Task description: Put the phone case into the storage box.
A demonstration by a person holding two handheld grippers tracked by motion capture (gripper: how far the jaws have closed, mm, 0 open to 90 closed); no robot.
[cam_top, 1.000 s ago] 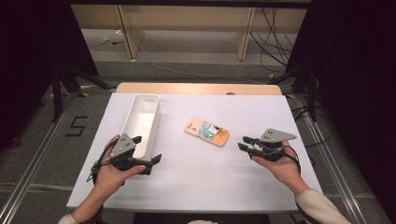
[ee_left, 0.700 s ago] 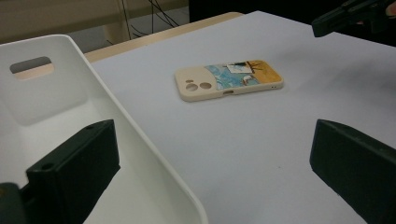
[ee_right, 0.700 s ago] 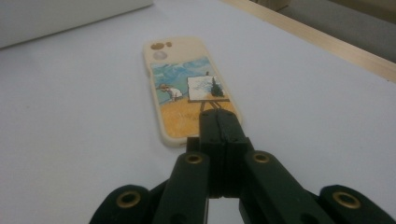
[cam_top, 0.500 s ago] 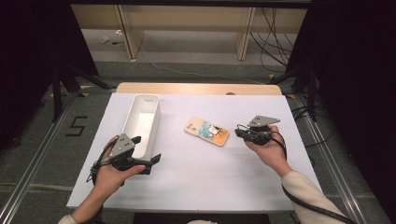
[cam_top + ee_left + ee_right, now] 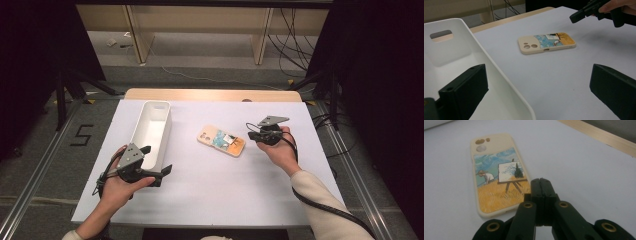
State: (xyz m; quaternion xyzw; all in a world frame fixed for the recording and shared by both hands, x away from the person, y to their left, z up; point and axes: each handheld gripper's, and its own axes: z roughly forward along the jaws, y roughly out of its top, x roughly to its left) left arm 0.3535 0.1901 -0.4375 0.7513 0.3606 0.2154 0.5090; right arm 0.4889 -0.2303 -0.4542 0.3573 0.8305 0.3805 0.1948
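From the high view, a cream phone case with a painted yellow-and-blue scene (image 5: 221, 141) lies flat on the white table (image 5: 215, 195), between a long white plastic bin (image 5: 151, 131) and the right gripper (image 5: 251, 133); the left gripper (image 5: 159, 166) sits beside the bin's near end, jaws spread wide; in the left gripper view one jaw stands inside the bin (image 5: 461, 62), the case (image 5: 546, 43) well ahead; in the right gripper view the jaws are pressed together, empty, tips (image 5: 541, 180) just over the case's (image 5: 496, 177) near edge.

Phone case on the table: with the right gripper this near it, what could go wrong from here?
The right gripper has shut jaws at the phone case's end, so it might push the flat case along the table instead of gripping it. The left gripper, open beside the white bin, may knock the bin.
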